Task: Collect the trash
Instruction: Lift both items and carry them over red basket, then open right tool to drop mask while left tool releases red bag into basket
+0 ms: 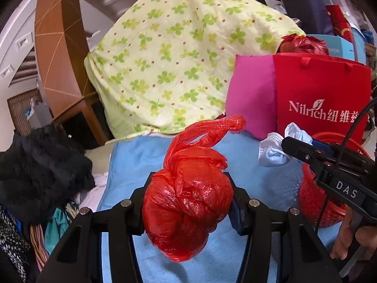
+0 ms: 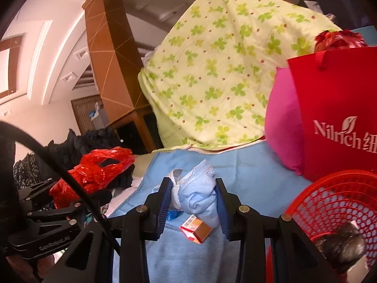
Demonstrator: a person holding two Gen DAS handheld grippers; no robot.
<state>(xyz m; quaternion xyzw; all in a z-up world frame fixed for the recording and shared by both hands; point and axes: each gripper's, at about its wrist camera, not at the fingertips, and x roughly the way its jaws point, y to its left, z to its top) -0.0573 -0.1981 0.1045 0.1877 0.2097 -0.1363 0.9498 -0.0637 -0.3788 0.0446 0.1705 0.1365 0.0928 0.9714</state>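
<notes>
In the left wrist view my left gripper (image 1: pixel 188 202) is shut on a knotted red plastic bag (image 1: pixel 188 207), held up above the blue towel (image 1: pixel 132 165). The same red plastic bag (image 2: pixel 94 174) shows at the left of the right wrist view. My right gripper (image 2: pixel 194 197) is shut on a crumpled pale blue face mask (image 2: pixel 198 195); that face mask (image 1: pixel 274 149) also appears at the right of the left wrist view, near the rim of the red mesh basket (image 1: pixel 313 200). A small orange and white carton (image 2: pixel 196 230) lies on the towel below the mask.
The red mesh basket (image 2: pixel 334 202) stands at the right with a dark lump (image 2: pixel 341 243) inside. Behind are a red Nilrich tote (image 2: pixel 337 118), a pink cushion (image 2: pixel 282 127) and a clover-print quilt (image 2: pixel 216 70). Black clothing (image 1: pixel 40 172) is piled at the left.
</notes>
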